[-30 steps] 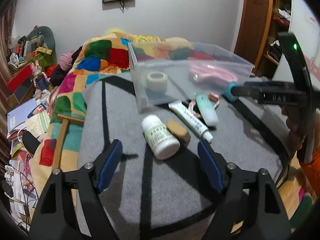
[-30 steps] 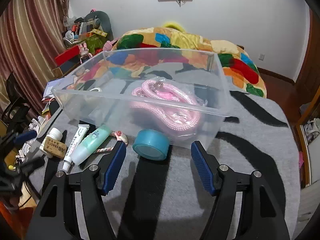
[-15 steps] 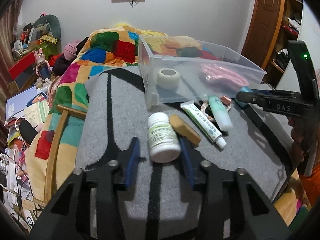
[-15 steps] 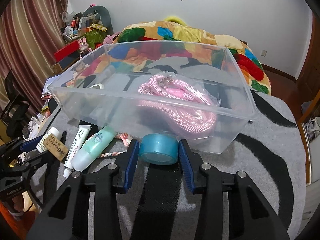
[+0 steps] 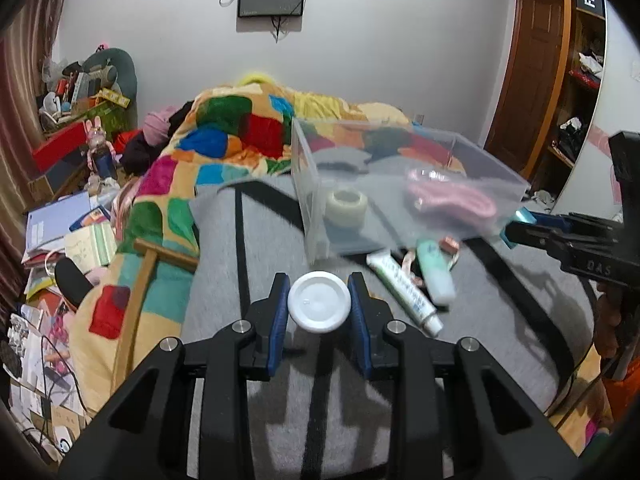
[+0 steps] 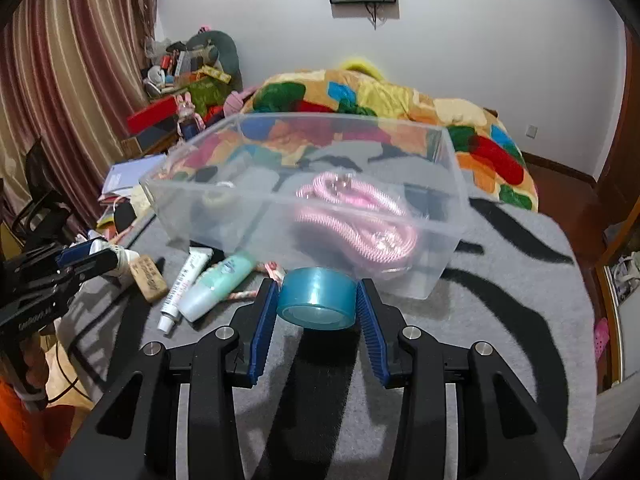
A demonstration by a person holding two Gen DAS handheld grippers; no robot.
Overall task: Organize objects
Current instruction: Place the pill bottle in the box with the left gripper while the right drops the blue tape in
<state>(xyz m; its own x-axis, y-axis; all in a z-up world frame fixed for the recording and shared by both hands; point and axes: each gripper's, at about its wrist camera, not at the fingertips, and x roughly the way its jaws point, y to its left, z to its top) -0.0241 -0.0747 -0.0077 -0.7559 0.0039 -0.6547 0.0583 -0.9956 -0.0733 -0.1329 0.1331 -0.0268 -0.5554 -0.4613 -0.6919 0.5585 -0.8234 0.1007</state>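
Left wrist view: left gripper point(image 5: 319, 307) fingers clenched on white bottle point(image 5: 319, 307), only cap visible, body hidden behind it. Clear bin point(image 5: 310, 184) beyond bottle, blurred; white tape roll point(image 5: 346, 206) and pink rope point(image 5: 448, 198) inside, seen through wall. Toothpaste tube point(image 5: 404, 294) and green tube point(image 5: 434, 276) lie on grey blanket point(image 5: 224, 248) just in front of bin. Right wrist view: right gripper point(image 6: 316, 300) fingers grasping blue tape roll point(image 6: 317, 297) just before bin's front wall. Brown block point(image 6: 148, 279) beside tubes, label unreadable.
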